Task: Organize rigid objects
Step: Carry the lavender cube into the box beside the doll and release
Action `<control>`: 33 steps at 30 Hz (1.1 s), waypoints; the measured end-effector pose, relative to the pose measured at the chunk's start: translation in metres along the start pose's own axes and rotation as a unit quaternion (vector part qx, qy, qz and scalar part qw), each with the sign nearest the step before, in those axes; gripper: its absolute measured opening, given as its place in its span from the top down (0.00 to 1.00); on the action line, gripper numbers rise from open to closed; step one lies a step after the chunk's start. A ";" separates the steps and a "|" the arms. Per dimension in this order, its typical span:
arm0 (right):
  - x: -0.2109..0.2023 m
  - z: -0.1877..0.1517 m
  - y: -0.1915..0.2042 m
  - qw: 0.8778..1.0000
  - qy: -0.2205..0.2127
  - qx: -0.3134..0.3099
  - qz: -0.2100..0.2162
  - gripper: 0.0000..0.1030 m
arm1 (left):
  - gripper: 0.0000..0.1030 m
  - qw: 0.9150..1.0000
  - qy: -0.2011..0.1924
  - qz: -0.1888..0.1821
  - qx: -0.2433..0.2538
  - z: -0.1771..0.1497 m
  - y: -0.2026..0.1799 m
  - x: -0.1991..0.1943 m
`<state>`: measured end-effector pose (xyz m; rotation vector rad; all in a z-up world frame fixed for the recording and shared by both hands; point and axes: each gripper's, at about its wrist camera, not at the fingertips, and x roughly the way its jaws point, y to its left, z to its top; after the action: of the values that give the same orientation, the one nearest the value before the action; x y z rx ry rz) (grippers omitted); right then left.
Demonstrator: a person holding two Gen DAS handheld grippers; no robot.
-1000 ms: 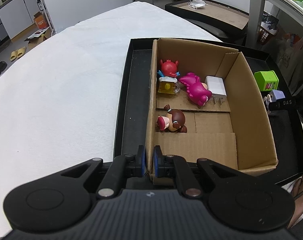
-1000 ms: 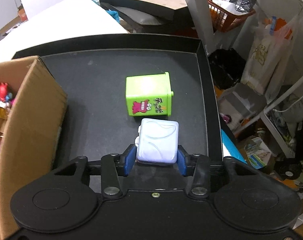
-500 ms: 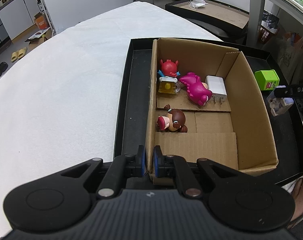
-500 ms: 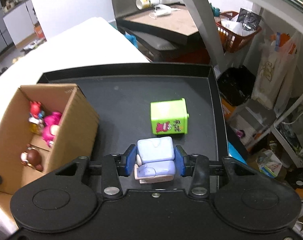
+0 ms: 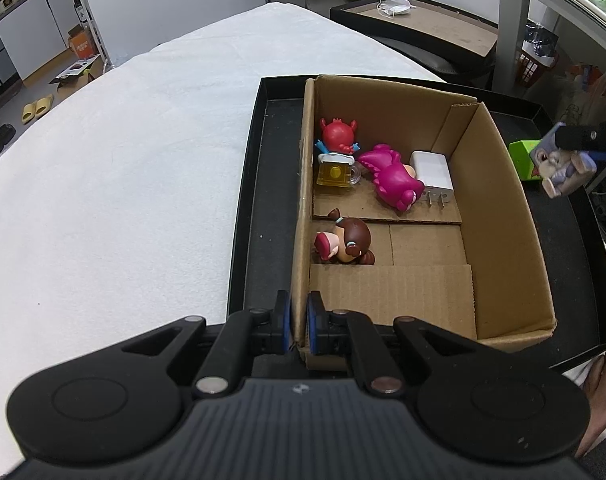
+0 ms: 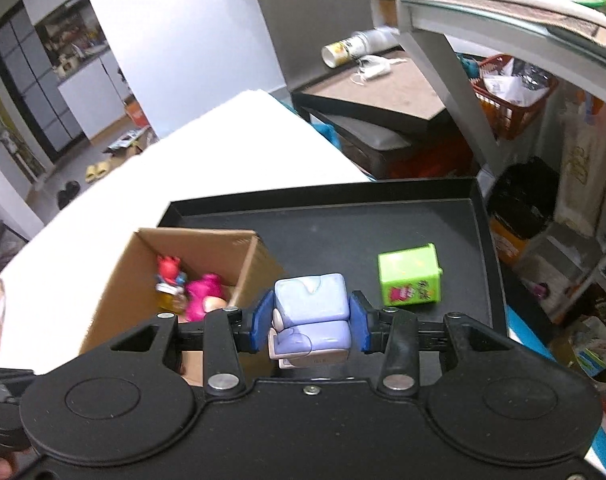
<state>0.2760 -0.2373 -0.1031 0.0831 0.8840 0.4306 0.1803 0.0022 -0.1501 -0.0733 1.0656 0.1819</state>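
With five toys already in the cardboard box (image 5: 499,216), my right gripper (image 6: 310,322) carried the lilac figure (image 6: 311,316), jaws clamped on it, while my left gripper (image 5: 298,322) pinched the box wall; the green cube (image 6: 409,280) waited at frame right.

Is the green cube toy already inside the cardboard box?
No, the green cube toy lies on the black tray, outside the cardboard box.

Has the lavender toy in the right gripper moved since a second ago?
Yes. The lavender toy, clamped in the right gripper, has risen off the black tray, away from the green block it lay beside.
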 end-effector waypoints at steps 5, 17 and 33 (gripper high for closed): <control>-0.008 0.004 0.011 1.000 -0.016 -0.005 0.024 0.61 | 0.92 1.000 -0.001 -0.003 0.000 0.000 0.001 0.000; -0.001 0.002 0.063 0.996 -0.008 -0.064 0.063 0.61 | 0.92 1.000 0.001 -0.016 0.001 0.000 0.005 -0.001; 0.029 -0.022 0.113 0.987 0.039 -0.150 0.044 0.61 | 0.92 0.999 -0.002 -0.039 -0.008 -0.003 0.008 -0.002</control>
<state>0.2384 -0.1251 -0.1105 -0.1726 0.8854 0.6484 0.1754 0.0095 -0.1490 -0.1282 1.0563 0.1195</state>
